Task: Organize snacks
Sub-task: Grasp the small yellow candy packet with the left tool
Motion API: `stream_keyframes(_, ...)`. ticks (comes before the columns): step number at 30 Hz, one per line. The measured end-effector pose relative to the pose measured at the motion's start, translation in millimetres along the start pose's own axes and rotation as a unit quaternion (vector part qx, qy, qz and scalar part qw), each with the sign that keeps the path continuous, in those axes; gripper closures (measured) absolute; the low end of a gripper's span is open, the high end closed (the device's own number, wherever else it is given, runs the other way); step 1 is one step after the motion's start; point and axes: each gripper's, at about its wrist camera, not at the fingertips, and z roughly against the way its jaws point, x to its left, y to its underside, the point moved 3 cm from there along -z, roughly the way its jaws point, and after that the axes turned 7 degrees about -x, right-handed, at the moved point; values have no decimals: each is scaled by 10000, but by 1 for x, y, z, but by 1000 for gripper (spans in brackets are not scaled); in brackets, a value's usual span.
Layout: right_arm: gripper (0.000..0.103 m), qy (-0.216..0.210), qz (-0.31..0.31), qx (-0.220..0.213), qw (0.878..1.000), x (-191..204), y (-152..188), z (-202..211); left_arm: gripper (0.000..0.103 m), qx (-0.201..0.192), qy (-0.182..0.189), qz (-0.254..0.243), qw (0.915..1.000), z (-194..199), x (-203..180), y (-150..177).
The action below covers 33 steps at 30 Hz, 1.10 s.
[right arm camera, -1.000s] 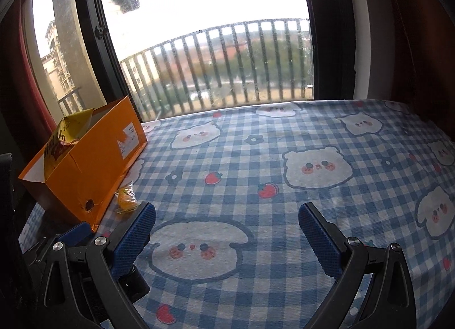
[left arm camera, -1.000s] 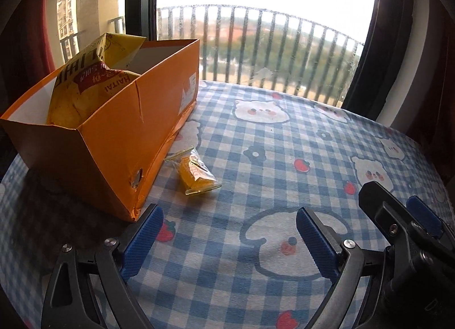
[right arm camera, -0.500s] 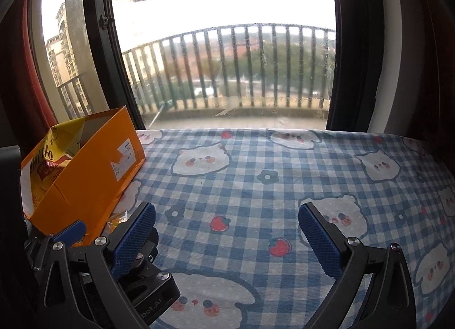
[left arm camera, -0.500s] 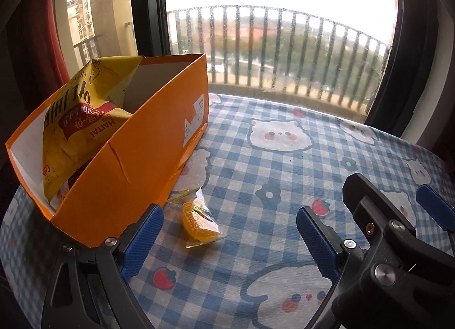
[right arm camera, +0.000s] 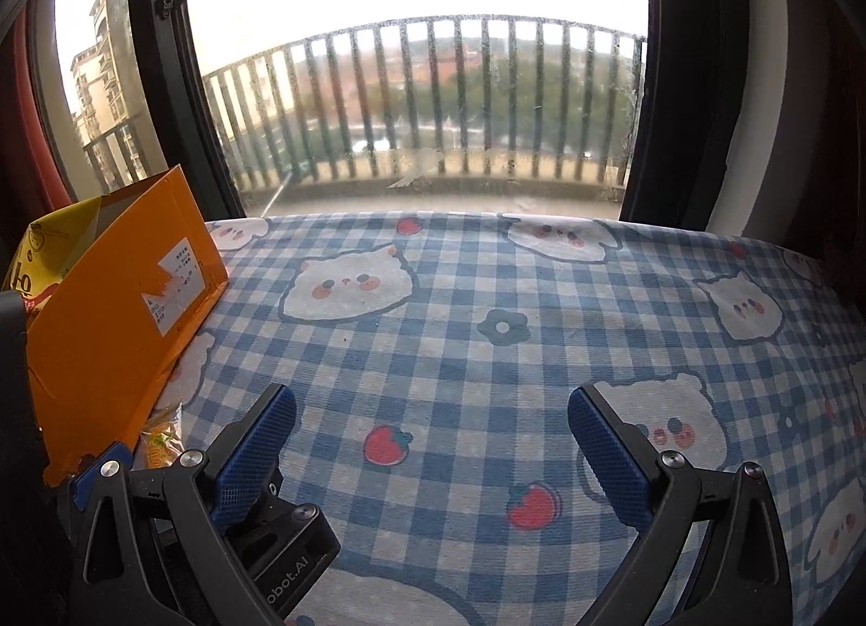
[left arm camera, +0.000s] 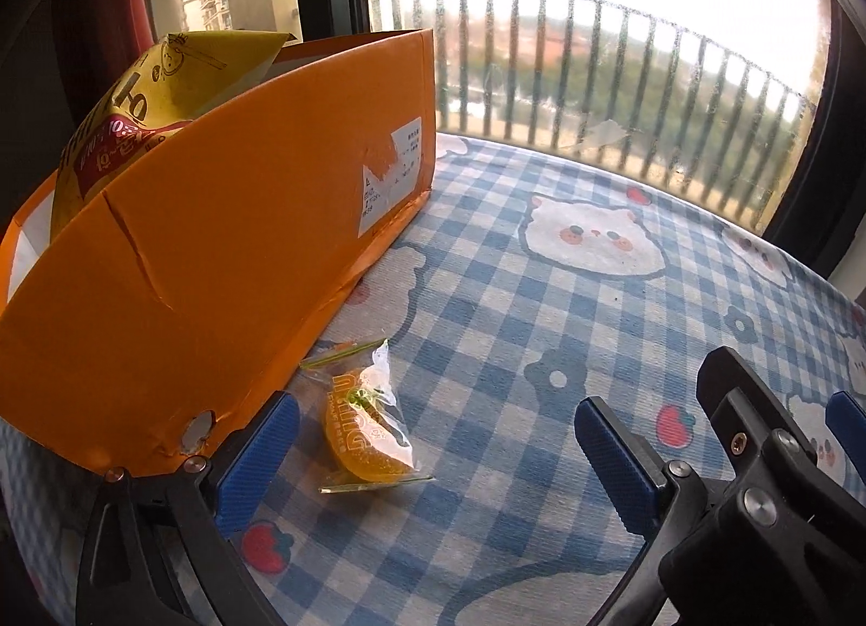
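Observation:
An orange jelly candy in a clear wrapper (left arm camera: 365, 428) lies on the checked tablecloth beside the orange cardboard box (left arm camera: 216, 258). A yellow snack bag (left arm camera: 146, 100) stands inside the box. My left gripper (left arm camera: 433, 458) is open and low over the cloth, with the candy just inside its left finger. My right gripper (right arm camera: 433, 455) is open and empty over the cloth, to the right of the left one. In the right wrist view the box (right arm camera: 119, 323) is at the left and the candy (right arm camera: 159, 439) peeks out beside it.
The blue checked tablecloth (right arm camera: 487, 312) with cat and strawberry prints covers the table. A window with a balcony railing (right arm camera: 433, 100) is behind the far edge. The right gripper's body (left arm camera: 768, 496) sits close to the left gripper's right finger.
My left gripper has moved forward and down toward the candy, which now lies between its fingers. My right gripper has also moved forward and left, nearer the box.

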Motion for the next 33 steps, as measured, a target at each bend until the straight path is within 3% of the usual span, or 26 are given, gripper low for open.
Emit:
stream_keyframes(8, 1, -97, -61, 61, 9999, -5, 3, -13, 9, 134, 92, -33, 9999, -14, -5, 3)
stream_keyframes(18, 1, -267, -165, 182, 9993, -7, 5, -16, 54, -66, 762, -750, 9942, -9, -20, -2)
stream_keyframes(33, 1, -229, -175, 551, 9981, -3, 35, -2, 58, -55, 1174, -1333, 9841, 22, -16, 27)
